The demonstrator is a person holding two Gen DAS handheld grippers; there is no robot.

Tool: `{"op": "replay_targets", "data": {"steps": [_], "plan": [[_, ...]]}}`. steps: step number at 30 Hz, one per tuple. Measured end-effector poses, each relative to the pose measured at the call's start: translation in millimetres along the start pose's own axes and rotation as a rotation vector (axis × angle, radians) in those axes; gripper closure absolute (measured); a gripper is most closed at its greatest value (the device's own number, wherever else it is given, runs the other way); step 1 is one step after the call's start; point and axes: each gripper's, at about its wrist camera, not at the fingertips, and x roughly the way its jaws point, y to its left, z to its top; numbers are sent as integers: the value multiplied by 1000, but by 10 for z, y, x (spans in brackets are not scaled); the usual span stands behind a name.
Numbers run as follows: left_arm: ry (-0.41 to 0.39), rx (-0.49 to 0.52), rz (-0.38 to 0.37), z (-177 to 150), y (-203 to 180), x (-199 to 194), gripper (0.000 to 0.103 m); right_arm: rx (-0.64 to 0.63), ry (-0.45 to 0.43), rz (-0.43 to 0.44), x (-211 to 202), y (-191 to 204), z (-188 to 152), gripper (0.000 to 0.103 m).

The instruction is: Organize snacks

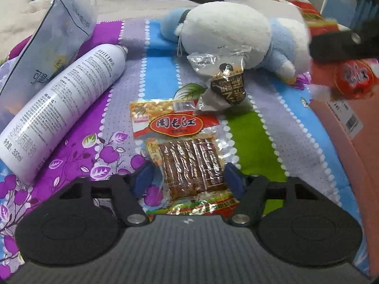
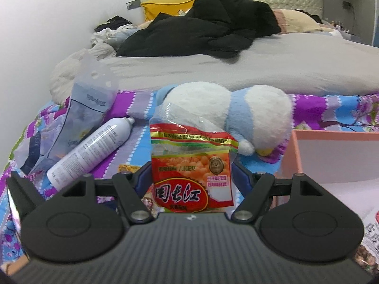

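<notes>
The left hand-held gripper point(image 1: 189, 179) stood wide open, its blue pads on either side of a flat snack packet point(image 1: 182, 151) of brown strips lying on the patterned bedspread point(image 1: 255, 137); whether the pads touched it could not be told. The packet's red oval label read "周长江". Just beyond it lay a small clear-wrapped dark snack point(image 1: 225, 82), its lettering illegible, leaning against a white-and-blue plush toy point(image 1: 227, 28).

The right hand-held gripper point(image 2: 191, 184) was clamped on a red snack bag point(image 2: 191, 165), held upright above the bedspread, also marked "周长江", with a round "20" seal.

A white spray can point(image 1: 64, 108) lay tilted at left, printed "300ml", beside a pale blue pouch point(image 1: 56, 35). A pink box point(image 2: 331, 156) stood at right.
</notes>
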Motion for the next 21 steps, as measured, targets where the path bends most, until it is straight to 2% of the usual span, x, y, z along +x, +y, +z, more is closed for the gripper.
{"op": "replay_targets", "data": {"steps": [4, 12, 13, 17, 21], "plan": [[6, -3, -9, -7, -28, -50, 48, 14, 4, -8, -120, -45, -37, 30], [29, -75, -38, -121, -75, -334, 54, 20, 9, -8, -411, -11, -170, 30], [29, -82, -40, -135, -77, -385, 71, 21, 12, -9, -460, -4, -193, 30], [35, -127, -61, -196, -63, -625, 75, 22, 10, -12, -658, 11, -275, 30], [31, -140, -73, -280, -72, -861, 85, 22, 8, -13, -860, 36, -358, 30]]}}
